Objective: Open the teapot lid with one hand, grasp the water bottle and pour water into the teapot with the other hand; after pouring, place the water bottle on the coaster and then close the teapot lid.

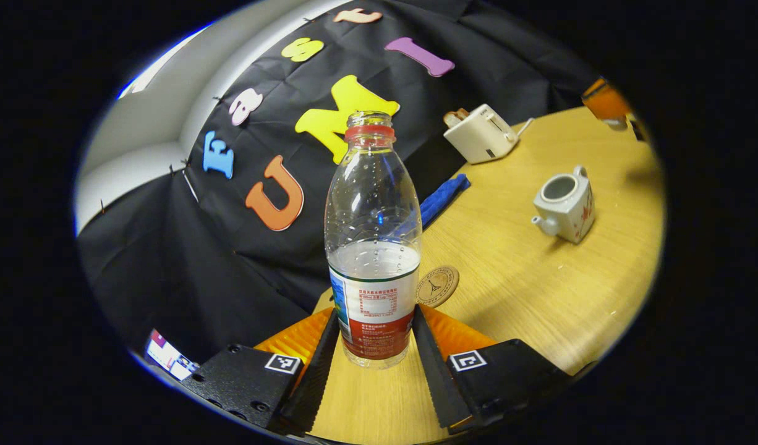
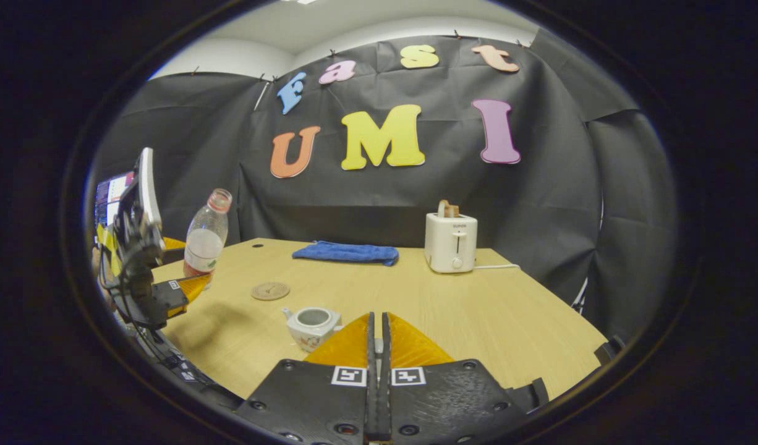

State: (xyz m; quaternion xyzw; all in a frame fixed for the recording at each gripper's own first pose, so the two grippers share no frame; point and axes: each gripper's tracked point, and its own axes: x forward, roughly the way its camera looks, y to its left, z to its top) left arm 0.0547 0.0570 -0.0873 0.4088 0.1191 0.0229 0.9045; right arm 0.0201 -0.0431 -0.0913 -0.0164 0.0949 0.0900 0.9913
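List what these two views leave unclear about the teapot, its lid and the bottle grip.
- Teapot lid: the teapot stands open; whether the shut right gripper pinches the lid cannot be told, since its own fingers leave no visible gap.
- Water inside the teapot: left gripper view, too small and its wall hides the bottom.
- Water bottle grip: the left gripper flanks it; firm contact is unclear.

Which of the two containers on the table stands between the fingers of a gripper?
The water bottle, uncapped and partly filled, stands between the left gripper fingers. The teapot, lid off, stands apart on the table.
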